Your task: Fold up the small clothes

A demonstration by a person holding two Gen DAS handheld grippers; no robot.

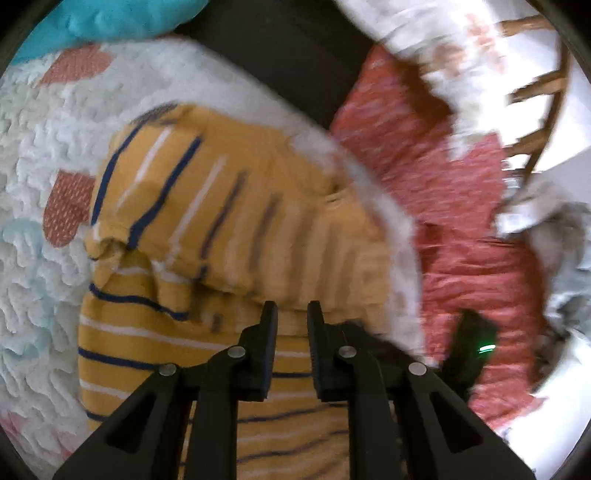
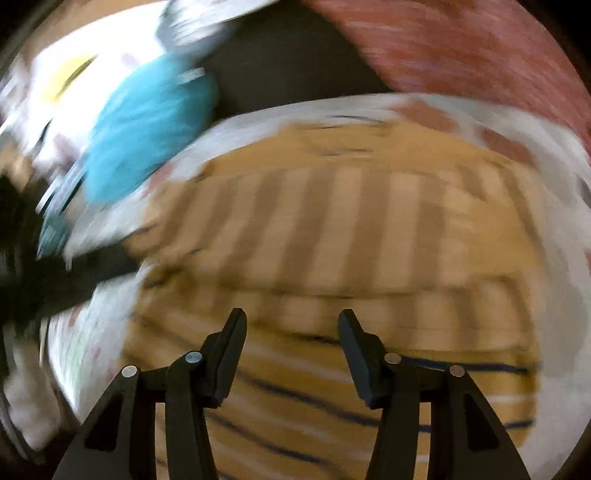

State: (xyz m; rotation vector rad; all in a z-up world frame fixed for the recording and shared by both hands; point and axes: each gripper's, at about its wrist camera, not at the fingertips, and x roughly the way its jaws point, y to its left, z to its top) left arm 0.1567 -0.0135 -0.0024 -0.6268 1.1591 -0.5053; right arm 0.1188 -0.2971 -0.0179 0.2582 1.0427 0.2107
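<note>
A mustard-yellow small garment (image 1: 207, 206) with navy and white stripes lies partly folded on a white textured blanket (image 1: 33, 177). My left gripper (image 1: 291, 314) hovers over its near part, jaws slightly apart with nothing between them. In the right wrist view, which is blurred, the same striped garment (image 2: 351, 229) fills the middle. My right gripper (image 2: 291, 325) is open above it and empty.
A red-pink cloth (image 1: 461, 236) lies to the right of the blanket, also in the right wrist view (image 2: 461, 48). A turquoise cloth (image 2: 147, 122) lies at the far left, also in the left wrist view (image 1: 103, 18). A wooden chair (image 1: 539, 110) stands at far right.
</note>
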